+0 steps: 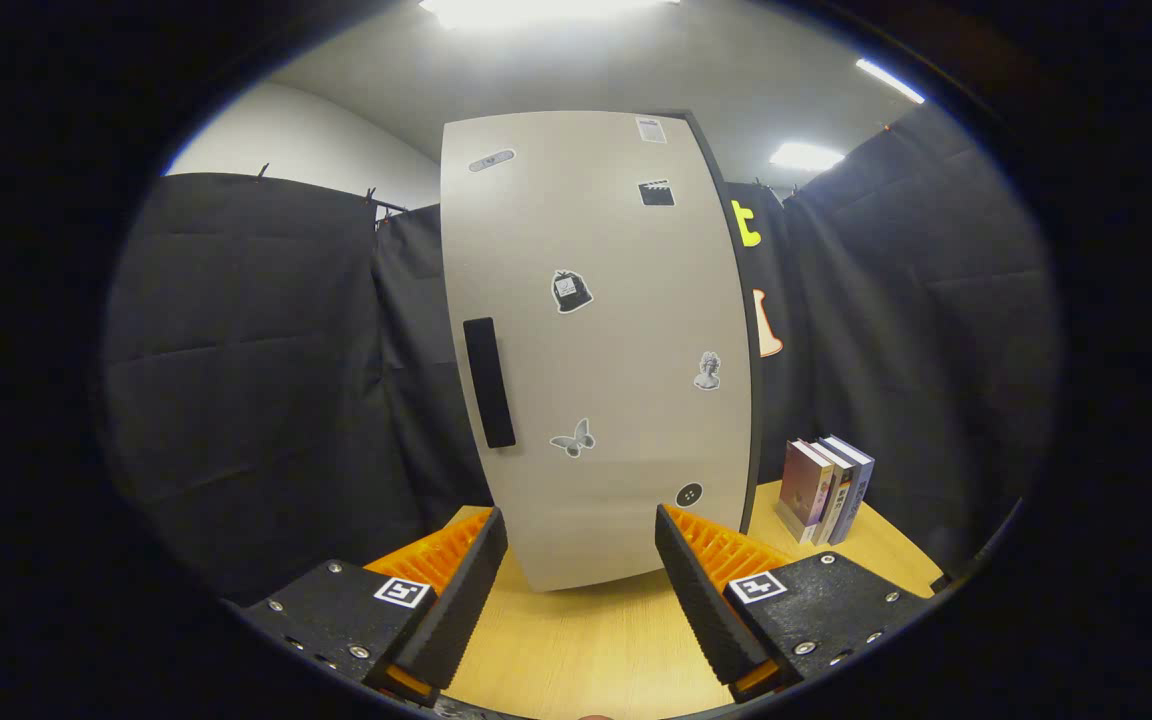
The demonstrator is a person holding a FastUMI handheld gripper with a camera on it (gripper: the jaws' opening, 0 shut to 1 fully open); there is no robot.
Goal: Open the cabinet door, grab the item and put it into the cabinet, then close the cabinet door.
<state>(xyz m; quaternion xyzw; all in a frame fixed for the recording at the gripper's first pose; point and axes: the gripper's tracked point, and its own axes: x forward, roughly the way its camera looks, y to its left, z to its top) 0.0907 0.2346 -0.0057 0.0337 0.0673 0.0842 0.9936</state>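
Tall beige cabinet door (pixel 596 350) with stickers stands shut beyond your gripper (pixel 581 565) on the pale wooden table (pixel 586 650) | slim black vertical handle (pixel 489 382) near its left edge: rigid, hook there | upright books (pixel 826 490) right: stiff, light, pinch spines | jaws spread, empty.

We see a cabinet door (pixel 596 350) that looks smooth and matt, with small flat stickers on it and a dull black handle (pixel 489 382). The table (pixel 586 650) looks like light wood, smooth. The gripper (pixel 581 545) fingers are spread apart, black and ribbed like rubber, with orange plastic behind. The books (pixel 826 490) have slightly shiny paper covers.
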